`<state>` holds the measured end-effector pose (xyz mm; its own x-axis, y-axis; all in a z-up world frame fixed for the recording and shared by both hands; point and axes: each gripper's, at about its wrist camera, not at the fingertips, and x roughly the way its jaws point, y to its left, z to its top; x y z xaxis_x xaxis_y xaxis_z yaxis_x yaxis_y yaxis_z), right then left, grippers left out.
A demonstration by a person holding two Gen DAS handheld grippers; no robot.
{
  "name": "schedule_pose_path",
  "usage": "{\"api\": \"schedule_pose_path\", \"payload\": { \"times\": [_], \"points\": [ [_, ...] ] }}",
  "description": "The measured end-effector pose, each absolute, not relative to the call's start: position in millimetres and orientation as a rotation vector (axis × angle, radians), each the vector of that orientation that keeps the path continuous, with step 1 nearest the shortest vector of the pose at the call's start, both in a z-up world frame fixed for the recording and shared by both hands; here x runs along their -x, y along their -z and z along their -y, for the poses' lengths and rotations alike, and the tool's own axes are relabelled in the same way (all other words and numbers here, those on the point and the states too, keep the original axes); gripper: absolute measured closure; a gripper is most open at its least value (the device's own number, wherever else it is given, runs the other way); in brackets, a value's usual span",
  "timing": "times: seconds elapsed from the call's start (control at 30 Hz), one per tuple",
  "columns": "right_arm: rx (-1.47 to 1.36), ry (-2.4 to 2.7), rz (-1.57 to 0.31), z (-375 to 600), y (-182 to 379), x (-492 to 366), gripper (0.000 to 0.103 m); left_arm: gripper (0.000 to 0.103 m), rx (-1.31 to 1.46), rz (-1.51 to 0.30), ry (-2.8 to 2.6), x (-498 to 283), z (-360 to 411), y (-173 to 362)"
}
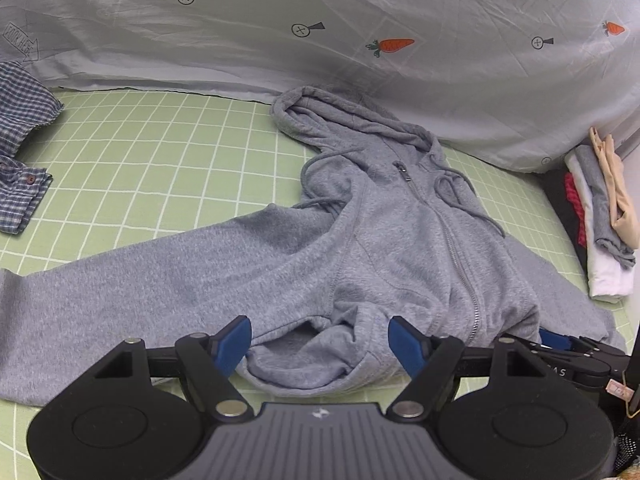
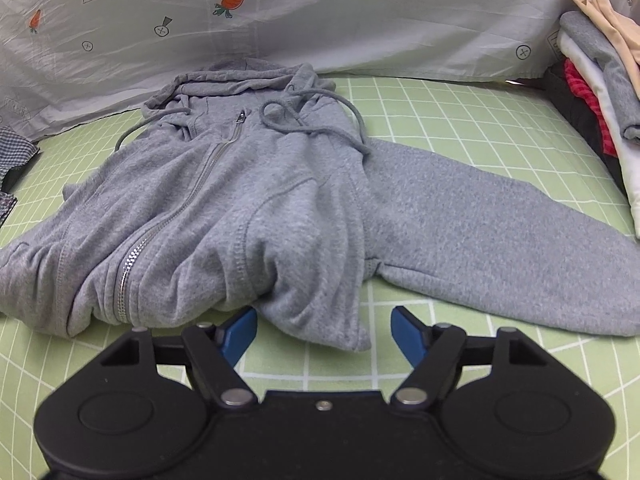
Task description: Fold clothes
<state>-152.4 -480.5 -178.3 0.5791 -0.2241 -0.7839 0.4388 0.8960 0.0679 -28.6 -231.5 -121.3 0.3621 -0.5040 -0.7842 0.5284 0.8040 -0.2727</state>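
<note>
Grey zip hoodie [image 1: 384,240] lies front-up on the green grid sheet [image 1: 160,152] of the bed, hood toward the carrot-print bedsheet [image 1: 360,20] draped behind, sleeves out to each side, hem bunched right in front of both grippers. Left gripper [image 1: 320,340] has its jaws wide apart, straddling the rumpled hem; right gripper [image 2: 324,330] is just as wide, with a hem corner poking between them. Soft, thick fleece, so expect drape and drag; pinch the ribbed hem or a cuff, not the zipper. The left view alone shows the plaid shirt's [image 1: 24,148] buttoned cuff; the right view shows the right sleeve lying flat, and the stack of folded clothes [image 2: 592,92] more clearly.
</note>
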Motion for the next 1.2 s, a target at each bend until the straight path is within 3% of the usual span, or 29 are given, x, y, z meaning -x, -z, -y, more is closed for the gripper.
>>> {"api": "schedule_pose_path", "payload": {
  "times": [0.3,0.4,0.5,0.63,0.67,0.77,1.2],
  "points": [
    [-0.299,0.386,-0.874,483.7,180.9,152.5,0.028,0.027,-0.154,-1.066,0.733,33.8,256.0,151.3],
    [-0.307,0.378,-0.867,484.2,182.5,151.9,0.028,0.034,-0.191,-1.077,0.752,35.3,262.2,161.4],
    [-0.316,0.369,-0.86,484.7,184.0,151.3,0.03,0.049,-0.196,-1.08,0.774,34.1,264.8,165.1],
    [-0.311,0.35,-0.839,485.4,184.7,151.6,0.055,0.084,-0.208,-1.071,0.794,34.3,268.7,168.1],
    [-0.301,0.34,-0.827,485.7,184.0,152.4,0.068,0.086,-0.197,-1.063,0.789,34.5,269.5,167.6],
    [-0.282,0.321,-0.791,486.8,179.7,157.2,0.084,0.089,-0.156,-1.038,0.774,37.1,263.4,161.8],
    [-0.27,0.32,-0.527,503.7,58.2,200.5,0.089,0.091,0.133,-0.848,0.803,38.3,210.0,63.2]
  ]
}}
